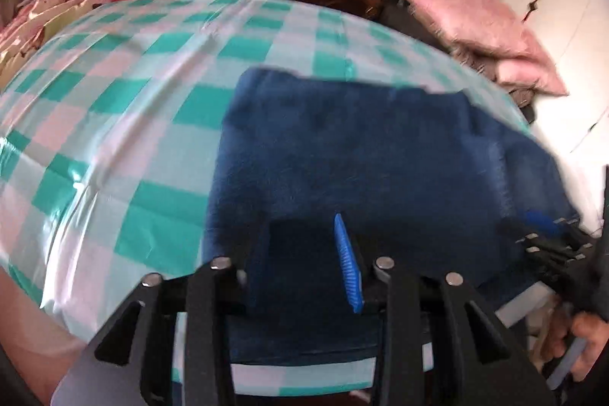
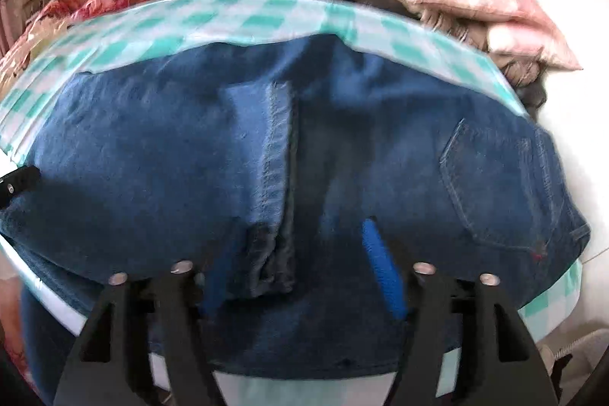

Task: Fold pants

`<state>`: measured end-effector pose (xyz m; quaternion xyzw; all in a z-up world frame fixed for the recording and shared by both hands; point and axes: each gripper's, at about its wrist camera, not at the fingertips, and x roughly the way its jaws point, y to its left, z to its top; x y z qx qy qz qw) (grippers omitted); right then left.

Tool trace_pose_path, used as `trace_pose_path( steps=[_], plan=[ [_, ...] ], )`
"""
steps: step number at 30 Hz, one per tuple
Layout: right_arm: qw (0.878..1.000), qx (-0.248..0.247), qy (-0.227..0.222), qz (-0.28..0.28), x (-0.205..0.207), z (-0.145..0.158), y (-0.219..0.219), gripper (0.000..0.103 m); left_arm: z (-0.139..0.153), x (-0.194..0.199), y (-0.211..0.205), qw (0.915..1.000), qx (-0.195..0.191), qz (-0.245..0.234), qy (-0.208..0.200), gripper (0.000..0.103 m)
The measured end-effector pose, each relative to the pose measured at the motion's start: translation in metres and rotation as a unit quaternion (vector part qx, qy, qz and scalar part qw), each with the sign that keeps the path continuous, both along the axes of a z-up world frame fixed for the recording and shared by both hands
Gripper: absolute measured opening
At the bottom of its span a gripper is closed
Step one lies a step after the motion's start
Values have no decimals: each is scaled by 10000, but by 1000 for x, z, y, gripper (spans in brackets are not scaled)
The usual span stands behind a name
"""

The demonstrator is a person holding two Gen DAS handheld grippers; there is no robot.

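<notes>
Your jeans [image 2: 266, 147] lie folded on the checked tablecloth [image 1: 95, 124], near edge hanging off the table. Your right gripper [image 2: 300, 269] stands wide, nothing held, the hem fold loose btwn its fingers. Your left gripper [image 1: 300, 253] is narrower w/ denim btwn the fingers; can't tell if it's pinched. Risk: a tug now drags the overhang, and the slick cloth lets the fold slide.
</notes>
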<state>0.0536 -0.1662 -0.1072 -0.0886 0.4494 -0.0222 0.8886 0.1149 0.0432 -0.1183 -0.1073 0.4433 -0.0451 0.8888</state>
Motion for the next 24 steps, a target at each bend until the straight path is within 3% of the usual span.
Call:
trace_pose_path(
  steps=[3,6,9,11,16,19,22,24],
  plan=[
    [10000,-19,54,19,3,0,-2,72,8,2,2,9994,253,223,-9,24],
    [10000,-59,35,-11,2,0,-2,75,28,18,-6,9993,252,-109,-261,25],
    [10000,-83,38,-39,1,1,-3,75,34,48,-15,9986,306,-352,-246,25],
    [9999,-52,53,-70,0,2,-3,75,26,74,-18,9983,407,-427,-5,25],
    [9999,-11,49,-100,-3,1,-4,75,4,111,-8,9973,249,-389,567,25],
    [9999,9,65,-109,-3,1,-4,75,18,101,-6,9976,502,-240,405,27],
    [9999,74,80,-118,-2,1,-7,76,31,73,-7,9992,189,-298,194,33],
    [9998,102,85,-122,-3,1,-8,76,33,47,-9,9995,184,-246,123,33]
  ],
)
